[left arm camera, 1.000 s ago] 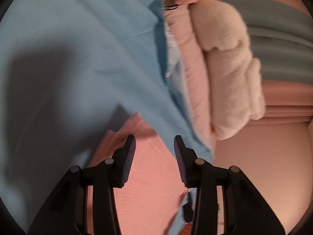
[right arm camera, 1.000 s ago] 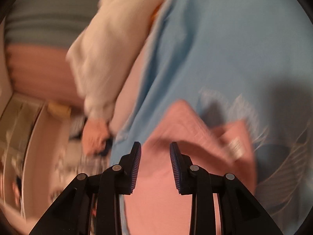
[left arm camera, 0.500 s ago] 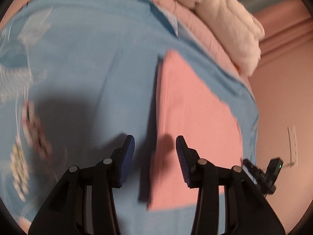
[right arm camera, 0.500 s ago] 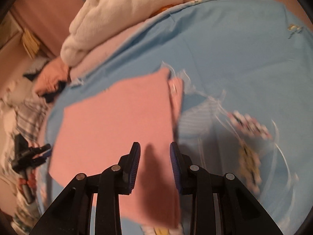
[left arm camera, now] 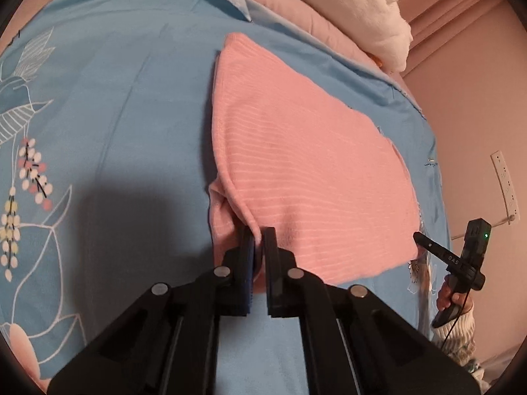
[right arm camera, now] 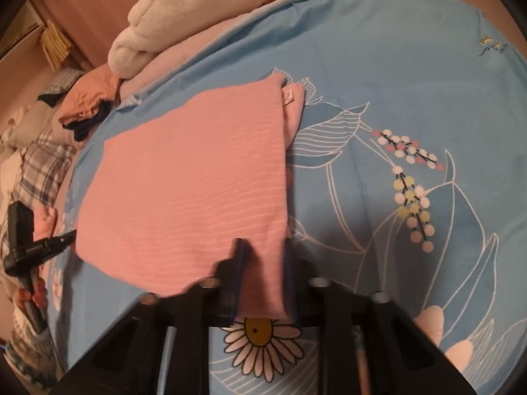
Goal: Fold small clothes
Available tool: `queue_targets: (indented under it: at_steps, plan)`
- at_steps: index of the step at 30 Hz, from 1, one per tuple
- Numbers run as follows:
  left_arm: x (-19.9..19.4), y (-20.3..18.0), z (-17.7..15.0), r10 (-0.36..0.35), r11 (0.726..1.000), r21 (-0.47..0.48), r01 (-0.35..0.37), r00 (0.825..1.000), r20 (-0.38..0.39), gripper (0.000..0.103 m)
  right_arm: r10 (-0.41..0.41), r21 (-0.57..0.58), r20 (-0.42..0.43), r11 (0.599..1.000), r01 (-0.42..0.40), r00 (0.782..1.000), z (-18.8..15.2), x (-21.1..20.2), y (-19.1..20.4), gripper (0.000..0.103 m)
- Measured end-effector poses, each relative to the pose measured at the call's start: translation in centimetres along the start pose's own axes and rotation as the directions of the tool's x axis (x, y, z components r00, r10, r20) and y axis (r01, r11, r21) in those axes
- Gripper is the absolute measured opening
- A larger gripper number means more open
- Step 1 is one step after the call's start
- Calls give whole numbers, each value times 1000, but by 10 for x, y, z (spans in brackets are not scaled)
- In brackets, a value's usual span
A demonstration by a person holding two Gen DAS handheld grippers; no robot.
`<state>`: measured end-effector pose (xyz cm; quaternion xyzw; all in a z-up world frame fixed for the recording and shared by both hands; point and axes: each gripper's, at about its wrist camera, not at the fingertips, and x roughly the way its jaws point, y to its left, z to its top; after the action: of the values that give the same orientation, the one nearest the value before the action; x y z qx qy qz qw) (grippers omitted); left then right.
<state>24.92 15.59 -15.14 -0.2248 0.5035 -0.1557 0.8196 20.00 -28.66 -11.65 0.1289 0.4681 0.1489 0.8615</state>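
A pink ribbed garment [left arm camera: 306,171] lies flat on the light blue floral sheet [left arm camera: 108,105]. It also shows in the right wrist view [right arm camera: 187,191], with a white label [right arm camera: 289,95] at its far corner. My left gripper [left arm camera: 258,240] is shut on the garment's near folded edge, lifting it into a small ridge. My right gripper [right arm camera: 262,253] is open, its two fingers straddling the garment's near corner, the cloth lying between them.
A white fluffy blanket [left arm camera: 355,10] and pale pink bedding [left arm camera: 296,0] are heaped at the far edge; the blanket also shows in the right wrist view [right arm camera: 197,10]. Folded clothes [right arm camera: 85,102] and plaid fabric [right arm camera: 39,168] lie left. A wall socket [left arm camera: 505,184] is right.
Both grippers have come down to the garment's near edge. The left gripper has shut on the folded edge. The right gripper has moved so the corner lies between its fingers.
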Motion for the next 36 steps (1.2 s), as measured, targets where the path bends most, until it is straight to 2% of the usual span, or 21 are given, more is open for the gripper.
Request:
queue_targets:
  at_steps: [3,5,9,12,15,17,18,20,22,25,27,30,33,36]
  plan:
    - [-7,1,-1,-38,999,10,38,999,9,2,46,40,47,998,-48,998,-4,-15,-5,6]
    - [-12,5,-4,-59,998,8,59,998,8,2,65,34,49,997,-67,997,-9,-24,-5,6]
    - [-7,16,-7,-19,1000,-23,19,1000,-17,2,17,37,-8,999,-17,1000,-16,-14,-11,6]
    - [-8,22,-9,-37,998,-51,36,999,-22,4,-10,53,-25,999,11,1000,-12,-5,-15,8]
    - [-23,22,-10,-37,999,-36,37,999,3,27,-88,52,1,995,88,996,-4,-16,-11,23]
    - [-29,20,-7,-33,999,-26,34,999,38,68,-173,4,54,985,173,983,-2,-25,0,26]
    - [-30,20,-4,-38,999,-29,40,998,55,71,-199,-32,88,979,203,976,0,-28,9,26]
    - [-24,20,4,-49,997,-50,53,996,68,71,-151,-89,123,983,163,981,3,-27,24,26]
    - [-12,18,11,-64,996,-64,68,996,63,71,-86,-155,120,982,104,989,7,-14,43,26]
    - [9,17,17,-49,997,-63,51,998,30,70,-92,-212,54,972,101,994,10,22,56,26]
    - [14,16,19,-48,997,-58,50,999,22,70,-140,-238,-19,962,131,990,8,47,57,26]
    - [15,16,30,-79,995,-52,80,997,22,70,-168,-264,-17,951,158,986,16,37,67,26]
    - [28,19,49,-104,991,-79,105,994,25,70,-83,-306,30,948,88,996,34,31,90,26]
    - [43,17,68,-131,986,-103,134,991,34,67,4,-322,32,947,7,999,60,54,121,26]
